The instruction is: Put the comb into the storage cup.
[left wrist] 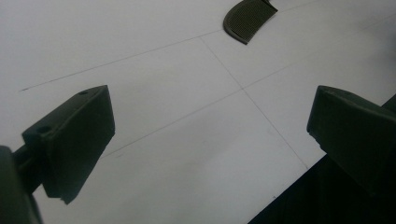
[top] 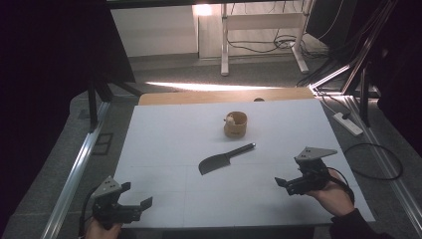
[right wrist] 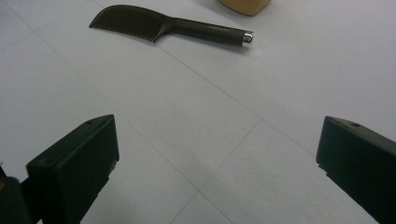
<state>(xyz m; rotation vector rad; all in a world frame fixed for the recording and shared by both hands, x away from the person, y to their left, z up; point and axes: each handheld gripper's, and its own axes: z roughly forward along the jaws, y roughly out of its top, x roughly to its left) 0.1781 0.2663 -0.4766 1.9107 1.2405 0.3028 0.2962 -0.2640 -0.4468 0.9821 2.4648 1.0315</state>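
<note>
Dim room, bright backlight, blurred near edges

Comb (top: 226,159) lies between grippers, near cup (top: 235,124).

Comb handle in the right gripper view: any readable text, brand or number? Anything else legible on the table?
Comb handle: a short pale imprint near the metal-capped end, too small and blurred to read.
Wooden cup: no lettering visible.
White table: thin ruled lines, no words or numbers.
Left gripper and right gripper: no labels can be made out on the jaws or grey plates.
</note>
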